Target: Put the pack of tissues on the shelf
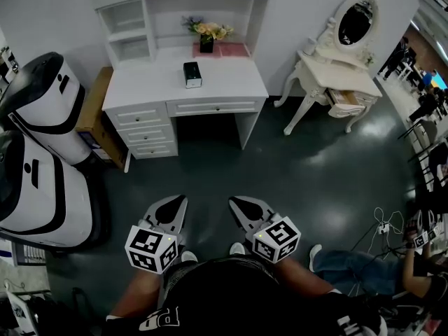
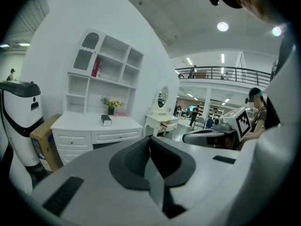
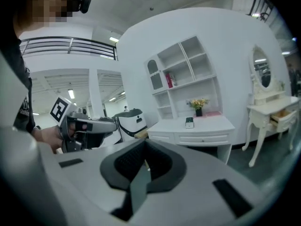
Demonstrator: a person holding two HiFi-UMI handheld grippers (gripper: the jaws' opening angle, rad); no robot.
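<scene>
Small dark rectangular pack of tissues (image 1: 192, 74): on the surface of the white wooden desk (image 1: 231, 82), near its middle, in front of the potted flowers (image 1: 206, 39); seemingly upright, print too small to read. Grey left gripper (image 1: 180, 201) and grey right gripper (image 1: 235, 204): well short of the desk, jaws closed, empty. White shelf unit (image 1: 241, 9): at the desk's back.

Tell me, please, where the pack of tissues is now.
Head view: the dark boxy tissue pack stands centrally on the white desk, before the flower vase.
</scene>
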